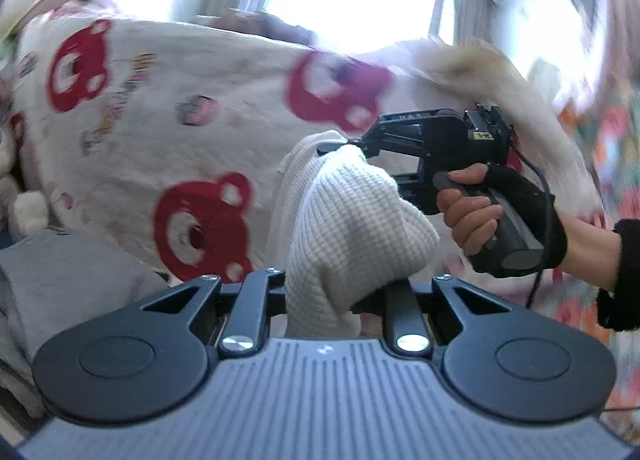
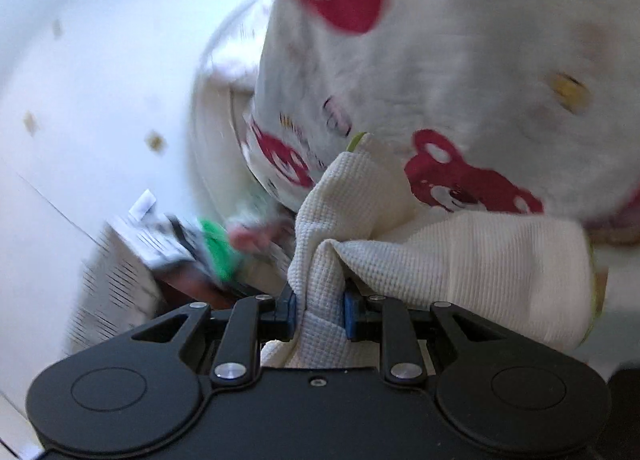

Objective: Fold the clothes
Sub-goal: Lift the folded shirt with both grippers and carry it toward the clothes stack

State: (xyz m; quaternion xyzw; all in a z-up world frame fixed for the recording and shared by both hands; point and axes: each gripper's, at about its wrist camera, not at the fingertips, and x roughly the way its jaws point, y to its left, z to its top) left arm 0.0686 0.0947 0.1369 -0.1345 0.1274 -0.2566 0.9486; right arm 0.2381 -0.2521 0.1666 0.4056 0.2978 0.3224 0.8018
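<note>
Left wrist view: both my grippers, left [image 1: 340, 292] and right [image 1: 352, 144], clench the white waffle-knit garment [image 1: 344, 220] aloft over the bear-print blanket [image 1: 160, 120]; I'd spread it taut before folding.

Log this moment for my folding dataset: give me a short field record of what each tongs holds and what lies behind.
garment: white waffle-knit cloth, bunched, held up between both tongs
left tongs: shut on the cloth's near end
right tongs: shut on a gathered fold; blue pads press the cloth from both sides
right hand: bare fingers with a black wrap, gripping the tongs' handle
backdrop: cream blanket with red bear faces
also in view: grey fabric at lower left
image quality: motion-blurred surroundings
</note>
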